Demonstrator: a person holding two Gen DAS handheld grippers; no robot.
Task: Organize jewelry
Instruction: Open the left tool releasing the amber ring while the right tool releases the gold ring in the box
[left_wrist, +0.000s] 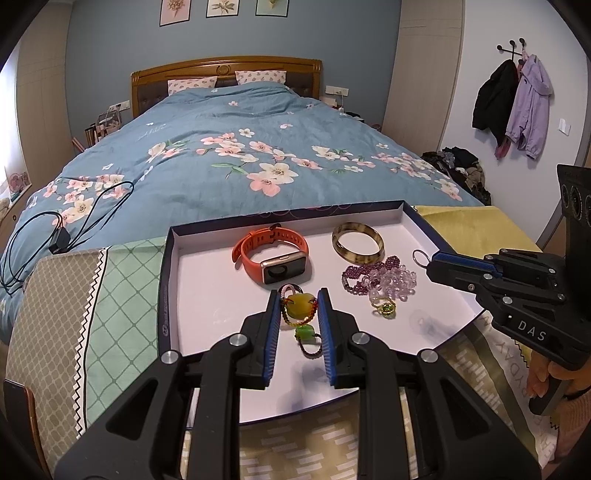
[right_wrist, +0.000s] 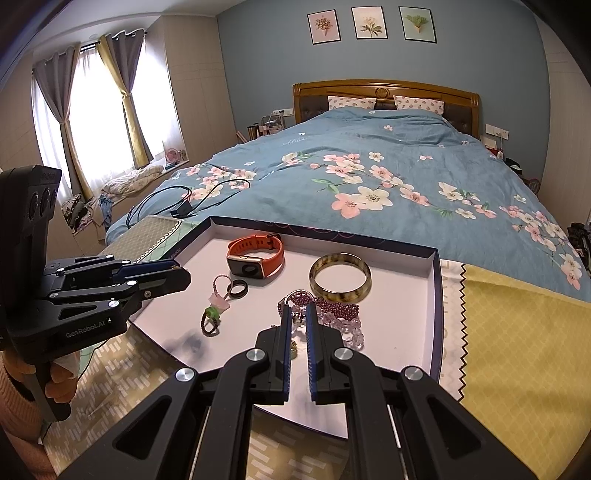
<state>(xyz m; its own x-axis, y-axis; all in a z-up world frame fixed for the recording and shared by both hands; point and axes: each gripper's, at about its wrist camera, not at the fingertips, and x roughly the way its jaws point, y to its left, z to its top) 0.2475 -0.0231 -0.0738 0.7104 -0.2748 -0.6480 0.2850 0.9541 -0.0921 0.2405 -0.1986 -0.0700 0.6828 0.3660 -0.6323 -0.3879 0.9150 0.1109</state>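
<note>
A white-lined tray (left_wrist: 207, 295) (right_wrist: 406, 332) lies at the bed's foot. It holds an orange smartwatch (left_wrist: 271, 256) (right_wrist: 255, 258), a brown bangle (left_wrist: 357, 243) (right_wrist: 340, 277), purple and clear bead bracelets (left_wrist: 380, 277) (right_wrist: 340, 310), a gold ring with a green stone (left_wrist: 384, 306), a dark ring (right_wrist: 236, 288) and a cord charm with green and yellow stones (left_wrist: 301, 314) (right_wrist: 212, 314). My left gripper (left_wrist: 298, 295) is open, its fingers on either side of the charm. My right gripper (right_wrist: 295, 310) (left_wrist: 430, 260) is shut on a small silver ring (left_wrist: 420, 257) above the beads.
A blue floral duvet (left_wrist: 229, 155) covers the bed beyond the tray. A black cable (left_wrist: 74, 221) lies on its left part. Patterned cloths (left_wrist: 92, 295) and a yellow cloth (right_wrist: 517, 332) lie under and beside the tray. Coats (left_wrist: 517, 99) hang on the right wall.
</note>
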